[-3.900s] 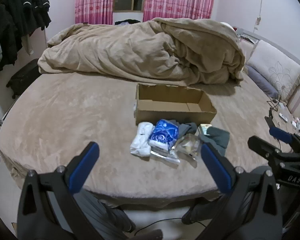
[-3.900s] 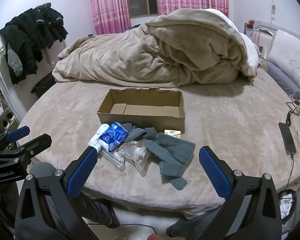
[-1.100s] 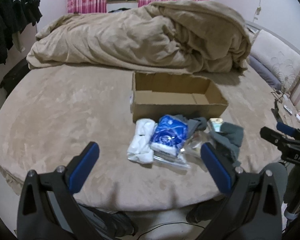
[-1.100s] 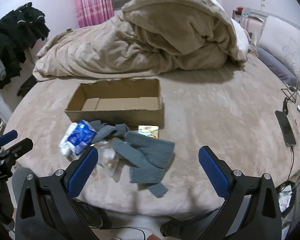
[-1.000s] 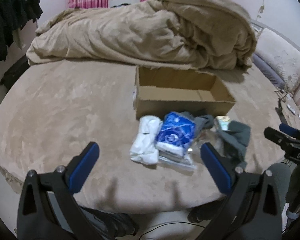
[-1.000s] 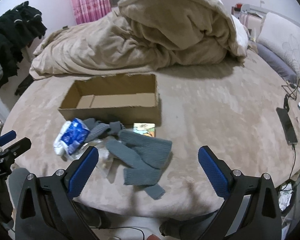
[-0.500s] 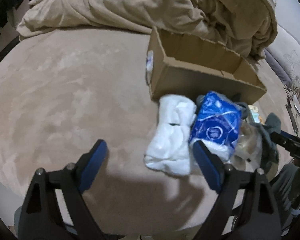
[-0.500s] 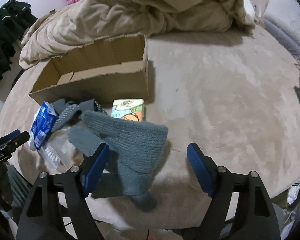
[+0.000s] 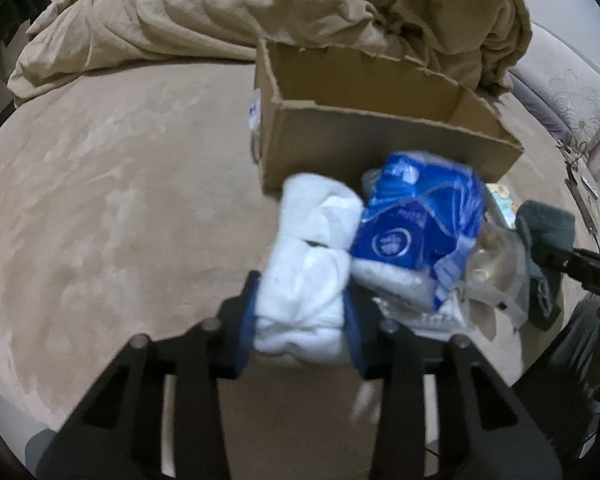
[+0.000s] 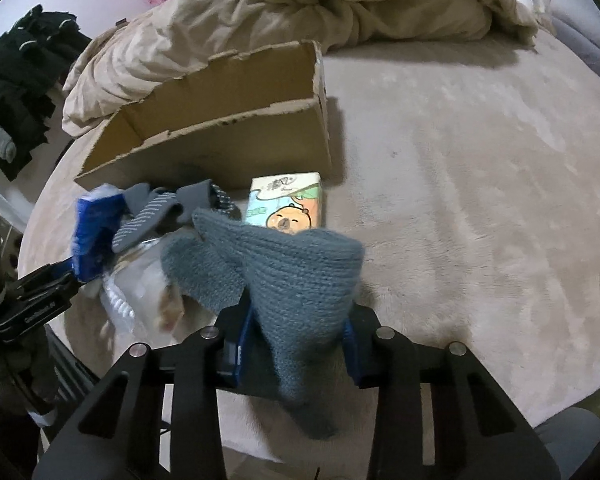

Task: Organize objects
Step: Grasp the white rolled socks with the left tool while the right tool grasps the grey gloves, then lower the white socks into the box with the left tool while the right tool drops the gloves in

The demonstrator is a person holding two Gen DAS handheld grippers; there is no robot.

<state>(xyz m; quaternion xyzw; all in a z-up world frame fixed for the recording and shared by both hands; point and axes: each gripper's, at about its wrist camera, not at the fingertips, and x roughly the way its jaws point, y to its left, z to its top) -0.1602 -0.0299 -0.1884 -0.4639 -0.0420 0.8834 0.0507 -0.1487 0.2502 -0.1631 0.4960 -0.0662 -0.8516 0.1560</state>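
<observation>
- The cardboard box (image 9: 384, 136) stands open on the bed (image 9: 120, 184), and the loose things lie in a heap just in front of its near wall.
- The left claw (image 9: 300, 312) has its jaws drawn in tight on the white cloth bundle (image 9: 308, 264), which lies at the box's left front corner; its pads press the bundle's near end from both sides.
- The right claw (image 10: 296, 340) is closing on the grey knitted glove (image 10: 296, 268), which lies in front of the box's right end; the glove bunches up between the pads, which already pinch it.
- Between the two, also in front of the box, lie a blue packet (image 9: 412, 224), a clear plastic bag (image 9: 492, 276), a striped grey glove (image 10: 156, 216) and a cartoon tissue pack (image 10: 288, 204) touching the box wall.
- The step in hand looks like a double pick-up: both grasps made, nothing lifted clear yet.
- Next, I judge, each claw must rise enough to clear the near wall, go forward over the box and let go inside.
- The cloth is soft and the blue packet touches it, so a slow lift would keep from dragging neighbours along.
</observation>
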